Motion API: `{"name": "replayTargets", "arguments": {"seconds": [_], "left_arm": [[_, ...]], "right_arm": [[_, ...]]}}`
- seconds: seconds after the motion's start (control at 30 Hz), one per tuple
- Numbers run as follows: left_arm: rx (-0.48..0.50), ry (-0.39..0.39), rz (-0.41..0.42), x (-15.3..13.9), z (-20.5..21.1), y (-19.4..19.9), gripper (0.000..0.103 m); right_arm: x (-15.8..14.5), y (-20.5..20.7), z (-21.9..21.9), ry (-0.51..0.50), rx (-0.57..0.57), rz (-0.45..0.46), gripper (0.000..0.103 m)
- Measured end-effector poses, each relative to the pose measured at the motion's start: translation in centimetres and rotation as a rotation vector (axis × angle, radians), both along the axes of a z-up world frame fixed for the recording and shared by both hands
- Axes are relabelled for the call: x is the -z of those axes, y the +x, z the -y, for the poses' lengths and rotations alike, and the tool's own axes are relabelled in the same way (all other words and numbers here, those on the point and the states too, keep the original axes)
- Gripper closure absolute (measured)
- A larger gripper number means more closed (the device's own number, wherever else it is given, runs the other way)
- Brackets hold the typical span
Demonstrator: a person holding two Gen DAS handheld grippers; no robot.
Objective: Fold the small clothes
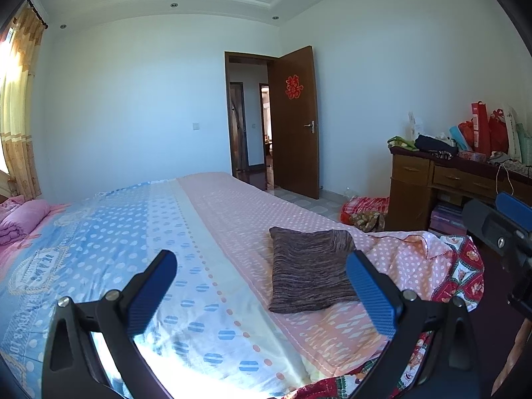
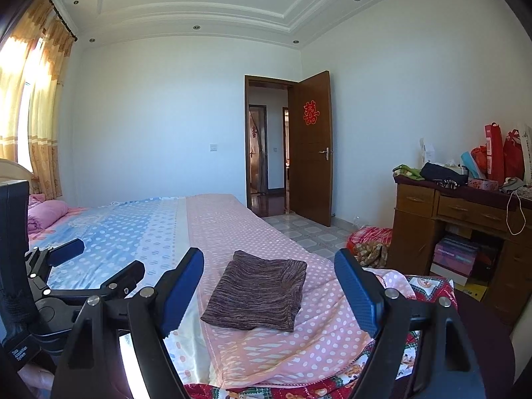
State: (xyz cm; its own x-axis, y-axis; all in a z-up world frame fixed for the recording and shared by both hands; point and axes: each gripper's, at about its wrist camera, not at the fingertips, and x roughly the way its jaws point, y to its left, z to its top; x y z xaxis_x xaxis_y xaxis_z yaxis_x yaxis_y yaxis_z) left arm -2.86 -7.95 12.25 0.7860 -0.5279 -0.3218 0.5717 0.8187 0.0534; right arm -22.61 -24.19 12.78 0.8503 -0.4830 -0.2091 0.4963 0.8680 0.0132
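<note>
A brown striped knit garment (image 1: pixel 307 271) lies folded into a flat rectangle on the pink dotted part of the bed; it also shows in the right wrist view (image 2: pixel 257 294). My left gripper (image 1: pixel 262 276) is open and empty, held above the bed to the left of and short of the garment. My right gripper (image 2: pixel 269 279) is open and empty, raised in front of the garment, which shows between its blue fingers. The left gripper (image 2: pixel 76 259) appears at the left of the right wrist view, and part of the right gripper (image 1: pixel 498 219) at the right edge of the left wrist view.
The bed (image 1: pixel 133 232) has a blue, cream and pink dotted sheet, with a red patterned quilt (image 2: pixel 429 286) at its near corner. Pink bedding (image 1: pixel 23 217) lies at the far left. A cluttered wooden desk (image 2: pixel 465 219) stands right. A red bundle (image 2: pixel 369 239) lies on the floor by an open door (image 2: pixel 311 146).
</note>
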Motion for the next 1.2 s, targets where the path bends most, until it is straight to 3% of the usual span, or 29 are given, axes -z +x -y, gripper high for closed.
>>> {"name": "replayTargets", "arguments": {"seconds": [1.2], "left_arm": [[0.007, 0.035, 0.018, -0.34, -0.09, -0.59, 0.0]], "right_arm": [[-0.31, -0.18, 0.3, 0.01, 0.035, 0.001, 0.021]]}}
